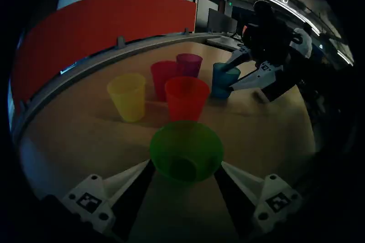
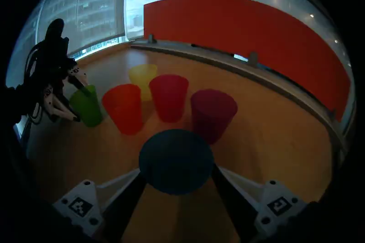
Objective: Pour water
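One green cup point(image 1: 186, 152), one teal cup point(image 2: 176, 161)

Six translucent plastic cups, all upright with mouths up, stand on a wooden table point(image 1: 91, 133). The green cup point(image 1: 186, 152) is nearest in the left gripper view, set between the fingers of the left gripper point(image 1: 186, 166), which press on its sides. The blue cup point(image 1: 223, 80) stands at the far side of the group, clamped between the fingers of the right gripper point(image 2: 176, 170). The orange cup point(image 1: 186, 98), red cup point(image 1: 164, 79) and purple cup point(image 1: 189, 64) stand close together between those two. The yellow cup point(image 1: 127, 96) stands slightly apart, beside the orange and red. Whether any cup holds water cannot be determined.
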Demonstrator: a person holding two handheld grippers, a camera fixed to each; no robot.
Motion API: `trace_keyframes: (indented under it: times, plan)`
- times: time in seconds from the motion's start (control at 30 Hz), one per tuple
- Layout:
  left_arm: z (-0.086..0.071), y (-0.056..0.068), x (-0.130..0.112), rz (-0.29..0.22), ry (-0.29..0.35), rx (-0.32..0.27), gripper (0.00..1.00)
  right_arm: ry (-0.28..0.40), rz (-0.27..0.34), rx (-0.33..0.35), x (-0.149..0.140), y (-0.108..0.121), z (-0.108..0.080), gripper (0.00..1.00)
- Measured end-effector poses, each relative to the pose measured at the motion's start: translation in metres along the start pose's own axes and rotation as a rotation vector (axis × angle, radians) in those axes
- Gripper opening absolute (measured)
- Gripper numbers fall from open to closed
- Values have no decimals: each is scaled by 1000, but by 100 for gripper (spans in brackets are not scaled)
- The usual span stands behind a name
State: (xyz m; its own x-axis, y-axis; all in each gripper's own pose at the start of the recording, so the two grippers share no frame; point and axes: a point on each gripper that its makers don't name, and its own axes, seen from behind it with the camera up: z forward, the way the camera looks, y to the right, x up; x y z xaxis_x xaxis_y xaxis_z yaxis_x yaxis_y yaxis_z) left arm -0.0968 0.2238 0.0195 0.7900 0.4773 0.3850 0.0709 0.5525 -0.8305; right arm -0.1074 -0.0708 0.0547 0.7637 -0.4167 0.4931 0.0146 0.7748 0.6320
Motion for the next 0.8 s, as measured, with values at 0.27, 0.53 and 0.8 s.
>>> trace_keyframes:
  times: [0.27, 0.53, 0.8]
  plan:
    - [2, -1, 2, 3, -3, 1, 88, 2, 3, 1, 0, 0, 1, 100]
    - [0, -2, 2, -6, -3, 7, 82, 2, 0, -1, 0, 0, 4, 100]
    - [-4, -4, 5, -8, 10, 15, 82, 4, -5, -4, 3, 0, 7, 90]
